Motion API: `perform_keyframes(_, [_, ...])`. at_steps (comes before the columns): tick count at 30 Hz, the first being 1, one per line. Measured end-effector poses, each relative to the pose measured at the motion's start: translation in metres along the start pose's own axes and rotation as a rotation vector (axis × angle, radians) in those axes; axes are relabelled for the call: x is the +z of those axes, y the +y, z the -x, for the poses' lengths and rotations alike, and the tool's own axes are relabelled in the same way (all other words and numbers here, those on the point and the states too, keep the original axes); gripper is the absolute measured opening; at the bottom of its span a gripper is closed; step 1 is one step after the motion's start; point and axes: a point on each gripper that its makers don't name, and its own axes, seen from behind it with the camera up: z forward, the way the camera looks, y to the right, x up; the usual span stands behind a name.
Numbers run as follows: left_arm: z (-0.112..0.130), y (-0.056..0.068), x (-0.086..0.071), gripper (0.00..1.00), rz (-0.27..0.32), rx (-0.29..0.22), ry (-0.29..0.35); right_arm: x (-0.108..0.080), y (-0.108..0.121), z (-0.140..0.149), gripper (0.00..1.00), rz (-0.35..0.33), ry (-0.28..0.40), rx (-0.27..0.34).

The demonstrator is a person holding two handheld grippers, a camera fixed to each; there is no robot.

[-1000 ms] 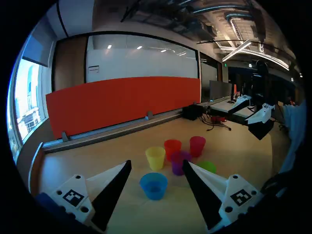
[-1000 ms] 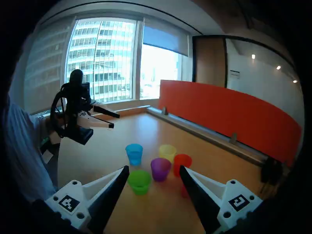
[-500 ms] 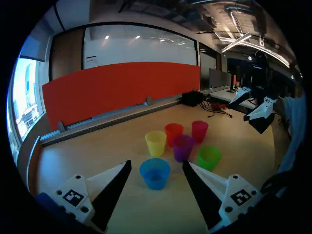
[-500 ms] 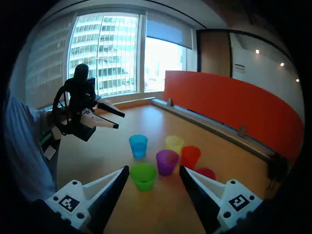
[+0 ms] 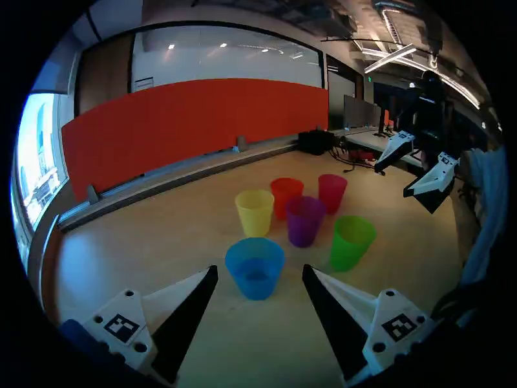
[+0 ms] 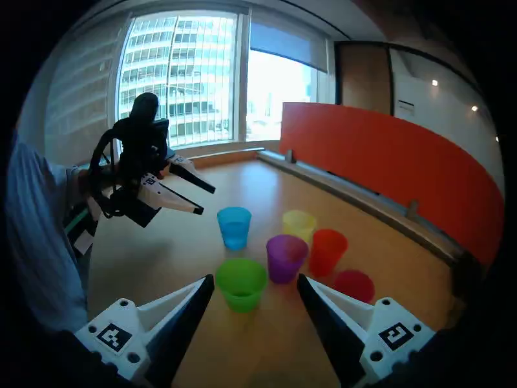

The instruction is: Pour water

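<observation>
Six cups [image 5: 304,220] are clustered on a table [image 5: 129,246]. The left gripper [image 5: 258,267] is held wide open and empty, with the blue cup [image 5: 254,278] framed just ahead of its fingertips. The right gripper [image 6: 254,277] is likewise spread empty, with the green cup [image 6: 241,288] just ahead.

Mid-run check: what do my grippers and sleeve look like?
Both the left gripper and right gripper have pointed, wedge-shaped fingers, white outside and black inside, each base carrying a square black-and-white marker. In the right gripper view, the left one has a black upper body with a looping black cable. The sleeve is light blue.
</observation>
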Motion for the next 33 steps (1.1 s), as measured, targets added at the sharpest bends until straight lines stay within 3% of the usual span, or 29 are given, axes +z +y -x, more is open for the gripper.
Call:
perform_keyframes(17, [0.031, -0.002, 0.026, 0.98, 0.026, 0.012, -0.100, 0.026, -0.005, 0.034, 1.00, -0.025, -0.061, -0.023])
perform_keyframes(33, [0.040, -0.006, 0.056, 0.98, 0.048, 0.029, -0.155, 0.043, -0.010, 0.055, 1.00, -0.047, -0.096, -0.028])
